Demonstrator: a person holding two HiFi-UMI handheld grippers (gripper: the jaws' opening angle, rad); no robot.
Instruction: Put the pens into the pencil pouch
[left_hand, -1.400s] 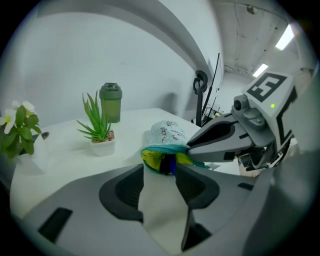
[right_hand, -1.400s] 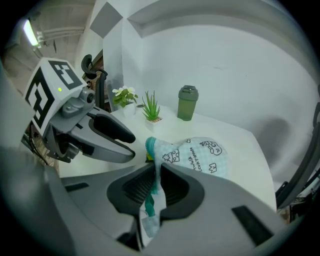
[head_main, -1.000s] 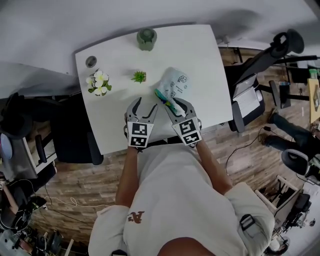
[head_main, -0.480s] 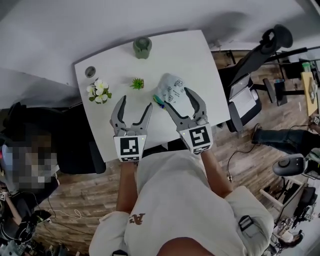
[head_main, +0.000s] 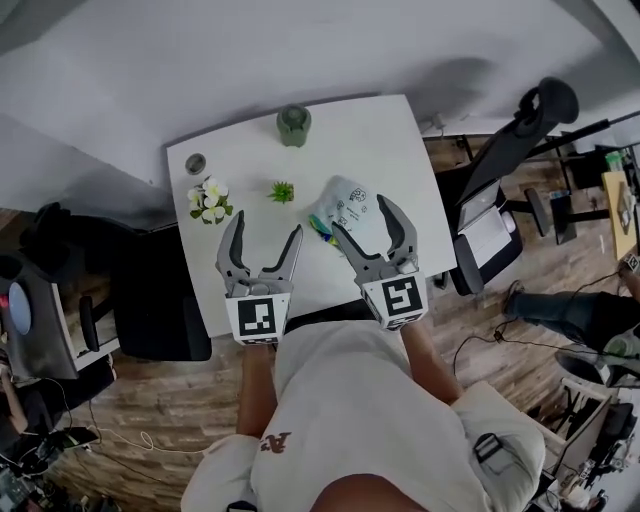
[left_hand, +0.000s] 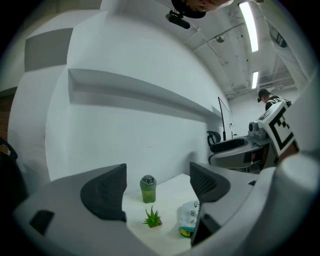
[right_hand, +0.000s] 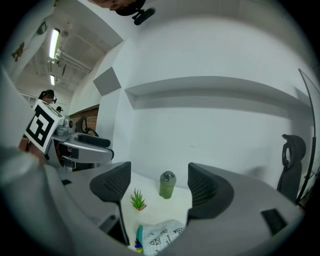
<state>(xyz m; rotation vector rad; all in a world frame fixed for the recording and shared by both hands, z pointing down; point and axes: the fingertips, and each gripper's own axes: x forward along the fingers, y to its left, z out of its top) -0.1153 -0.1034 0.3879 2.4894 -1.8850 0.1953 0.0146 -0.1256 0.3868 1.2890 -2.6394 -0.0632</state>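
Two grippers are held up above the desk (head_main: 380, 130): the left gripper (head_main: 265, 225) off to the left of the pencil pouch (head_main: 348, 198), the right gripper (head_main: 363, 215) over the pouch's near end. Each gripper's jaws are opening, and nothing stands between either pair.

The pouch lies flat on the desk. The pens (head_main: 322, 226) show as teal and yellow ends poking out of its near-left mouth; how many there are cannot be told. A little plant (head_main: 281, 190) stands left of the pouch, and a green jar (head_main: 293, 125) stands beyond the pouch at the far edge.

The pouch looks like soft printed fabric, light and limp, so it would likely slump and slide on the smooth top. The rim beside the mouth seems the best place to pinch it. The pens are probably stiff, light and slick. A grip across the barrel near the middle should keep one from swivelling.
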